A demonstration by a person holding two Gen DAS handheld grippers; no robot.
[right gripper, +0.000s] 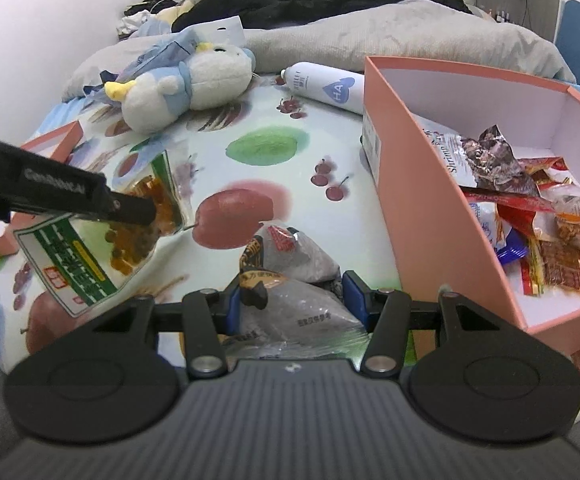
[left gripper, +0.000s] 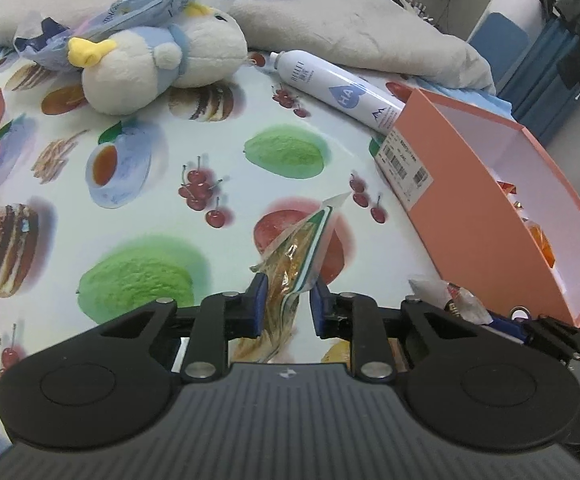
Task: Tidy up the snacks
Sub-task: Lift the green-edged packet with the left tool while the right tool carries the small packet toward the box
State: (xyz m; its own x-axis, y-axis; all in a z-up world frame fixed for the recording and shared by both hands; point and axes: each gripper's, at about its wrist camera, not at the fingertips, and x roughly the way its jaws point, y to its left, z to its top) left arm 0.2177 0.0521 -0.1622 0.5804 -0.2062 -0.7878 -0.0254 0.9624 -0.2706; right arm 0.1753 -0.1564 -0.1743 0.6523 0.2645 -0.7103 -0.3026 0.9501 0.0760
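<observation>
A bed covered with a fruit-print cloth [left gripper: 218, 148] fills our view. Our left gripper [left gripper: 286, 298] tilts downward, its blue pads pinched on a clear snack bag with a green label [right gripper: 90, 248], held lifted above the cloth. Our right gripper [right gripper: 290, 300] also angles down, fingers half-spread and closed around a grey snack packet [right gripper: 290, 272]. The pink box [right gripper: 417, 184] of snacks stands just to the right.

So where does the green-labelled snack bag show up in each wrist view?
Left wrist: green-labelled snack bag low centre, edge-on between the left gripper pads.
Right wrist: the bag at left, hanging under a black finger of the left gripper.
Shared landmark: white spray bottle beside the pink box.
</observation>
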